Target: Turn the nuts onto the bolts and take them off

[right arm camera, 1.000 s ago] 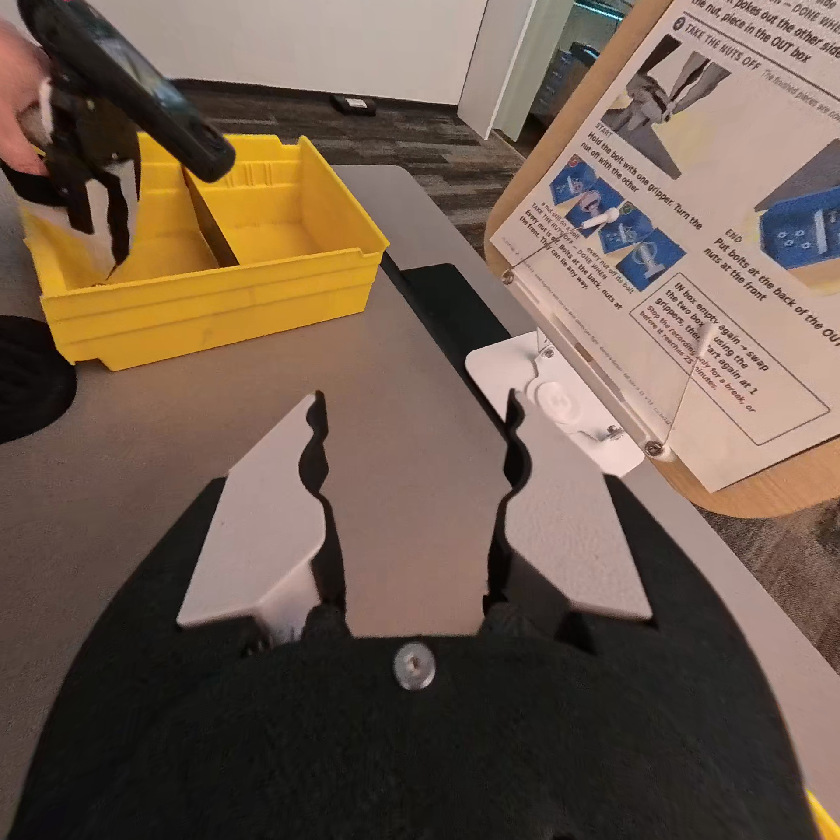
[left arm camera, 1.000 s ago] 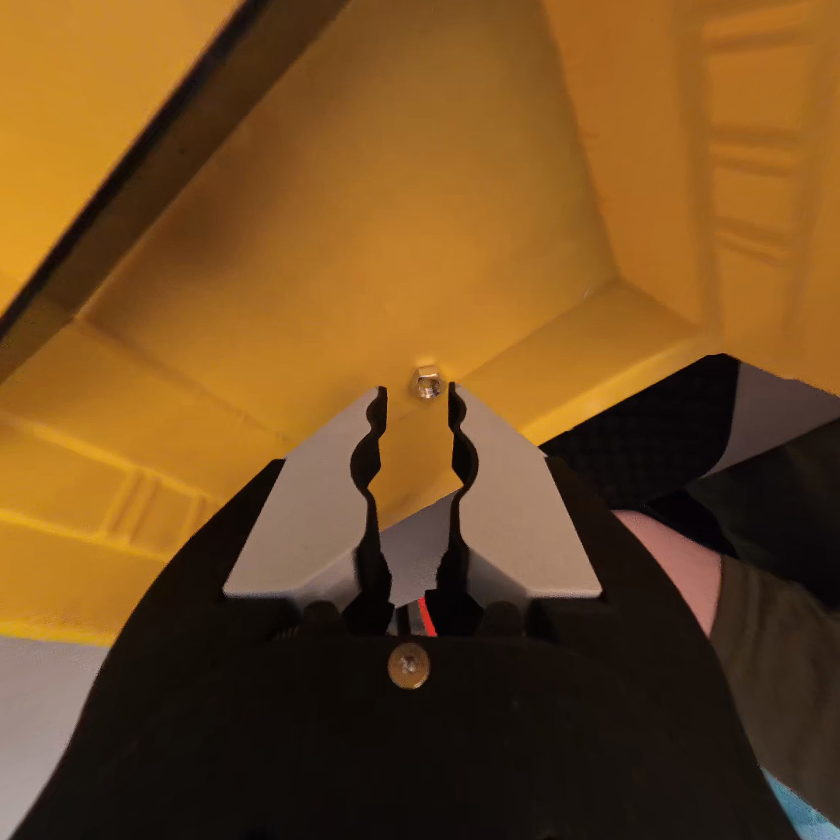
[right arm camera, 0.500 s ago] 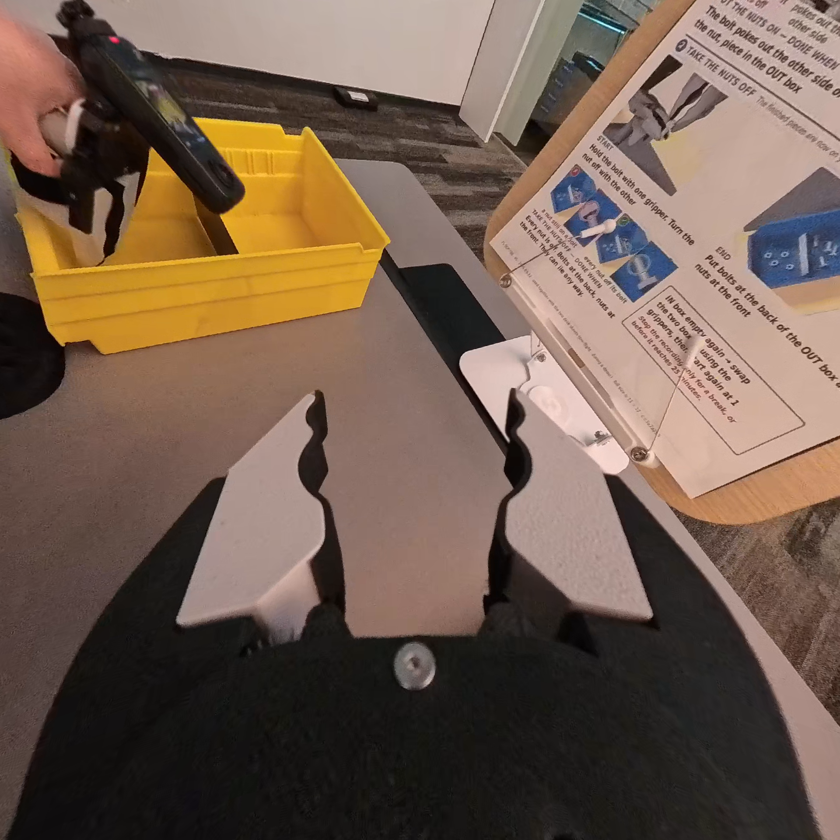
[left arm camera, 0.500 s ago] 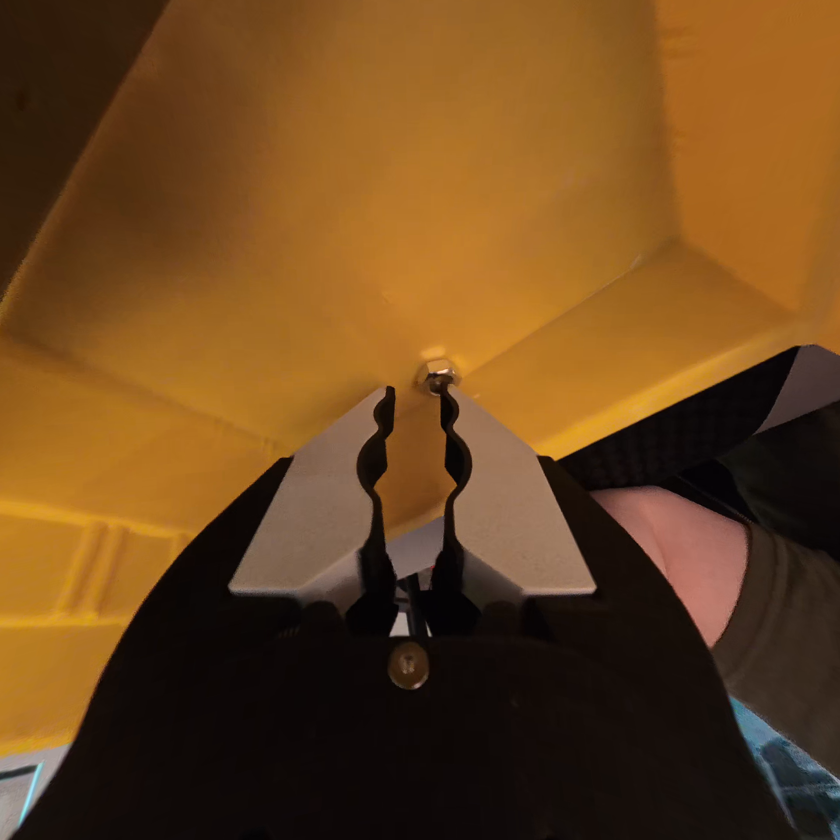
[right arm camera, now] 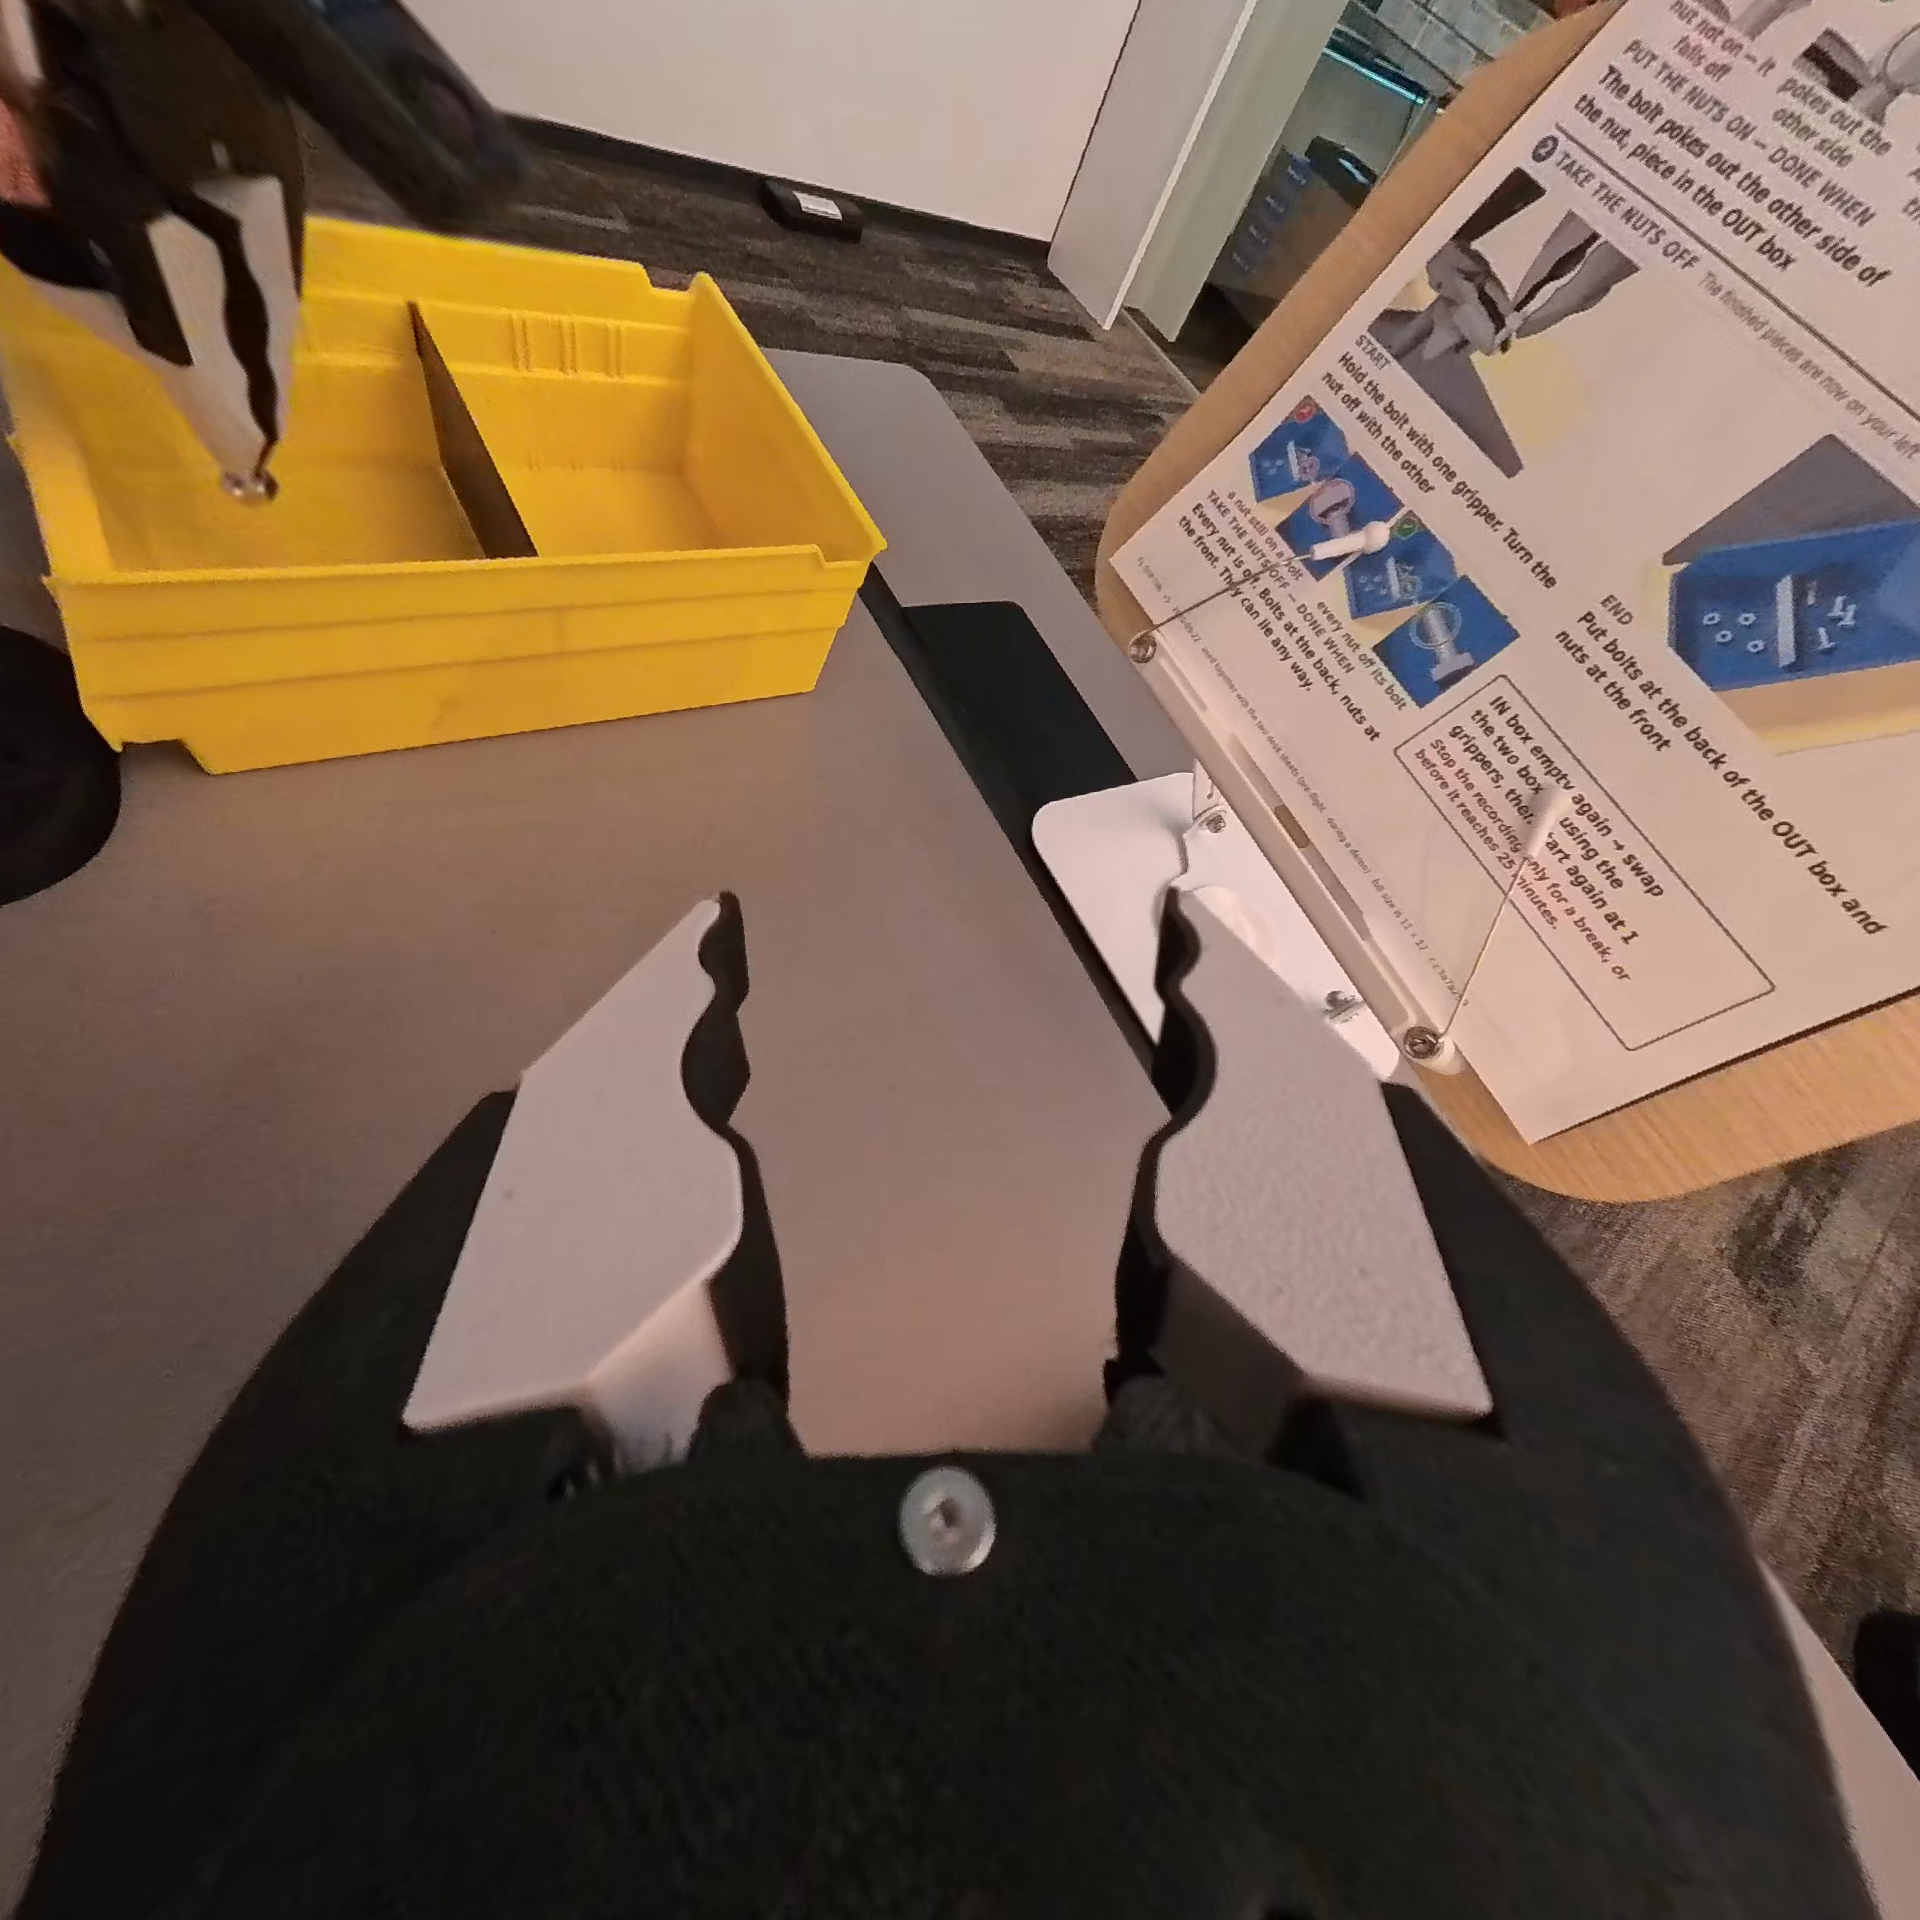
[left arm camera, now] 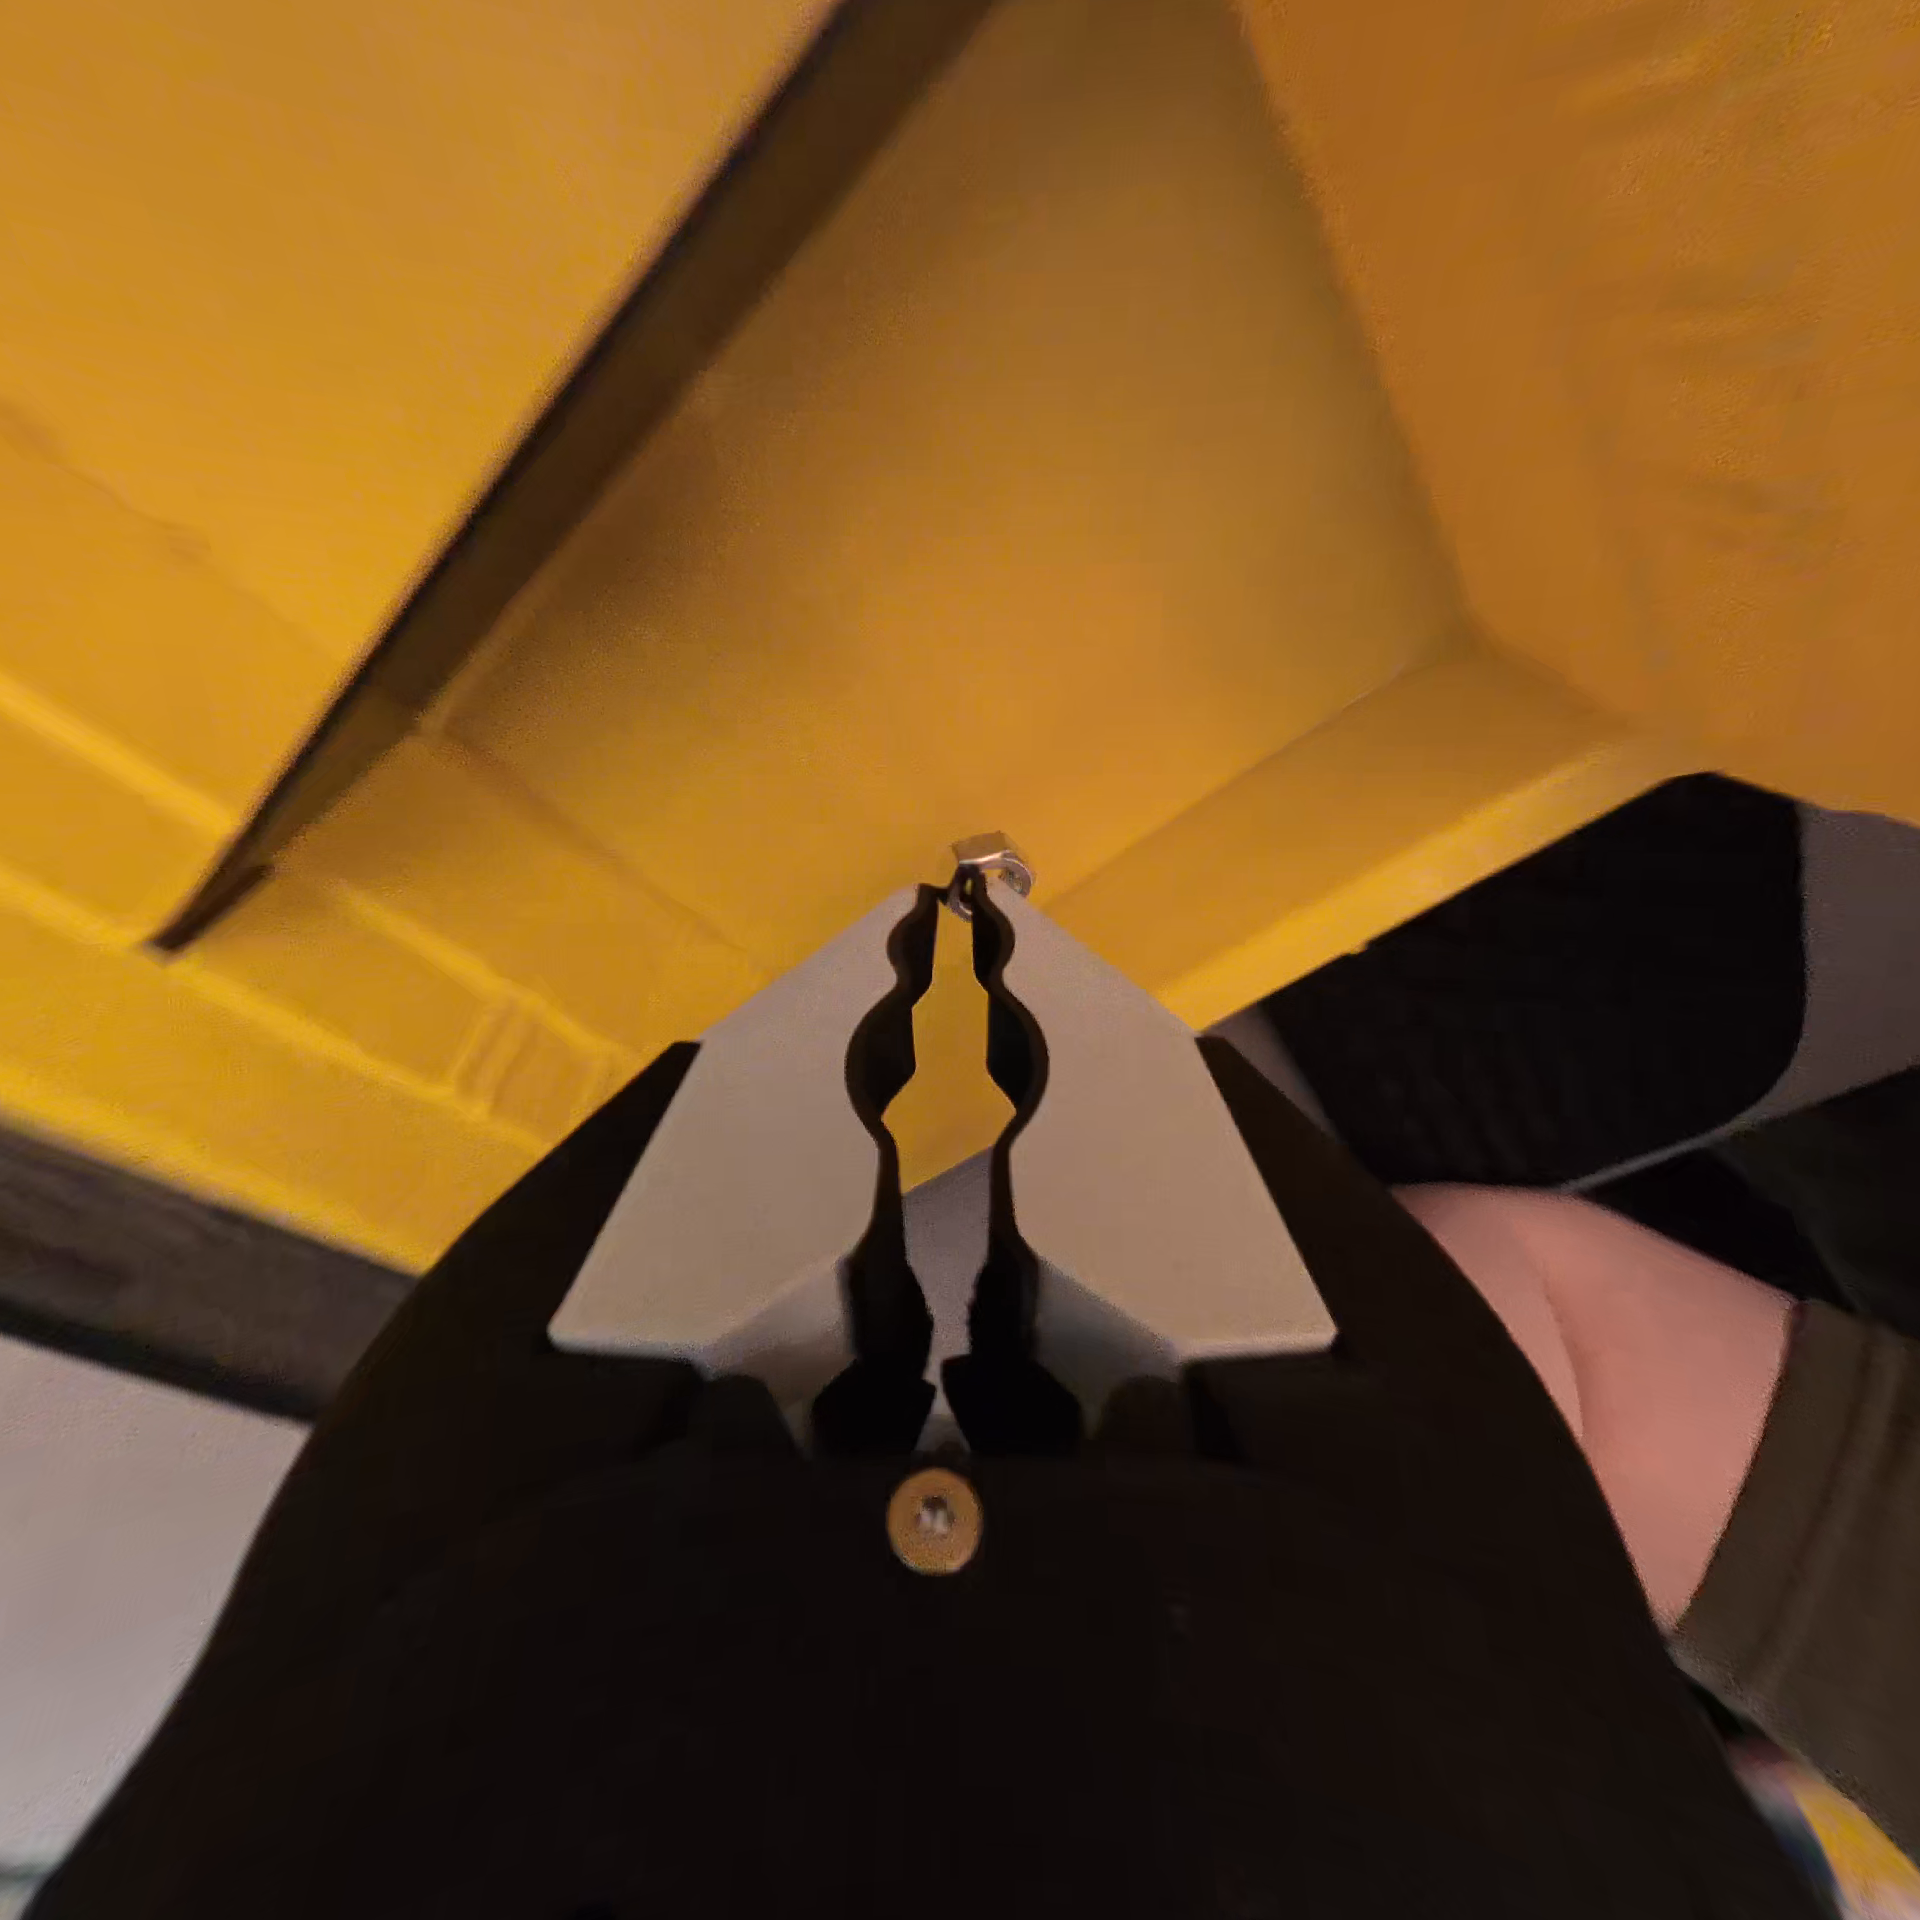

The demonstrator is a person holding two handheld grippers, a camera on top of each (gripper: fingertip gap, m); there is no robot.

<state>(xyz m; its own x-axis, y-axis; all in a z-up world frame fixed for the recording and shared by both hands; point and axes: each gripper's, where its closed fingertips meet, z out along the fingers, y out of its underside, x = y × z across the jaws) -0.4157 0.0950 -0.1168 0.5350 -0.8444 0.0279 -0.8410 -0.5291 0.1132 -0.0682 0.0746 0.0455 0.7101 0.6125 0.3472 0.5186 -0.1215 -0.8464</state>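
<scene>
The left gripper [left arm camera: 954, 896], jaws nearly shut, pinches a small silver hex nut [left arm camera: 989, 871] above the yellow plastic bin [right arm camera: 727, 582] (pickup step, I'd judge), so next comes a careful lift toward the wide-open, empty right gripper [right arm camera: 948, 914].

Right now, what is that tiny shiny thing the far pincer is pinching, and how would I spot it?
Find the yellow bin on the grey table. In its left compartment, beside the dark divider, the left gripper points down. At its tips is a small silver nut, the only metal piece in the bin.
</scene>
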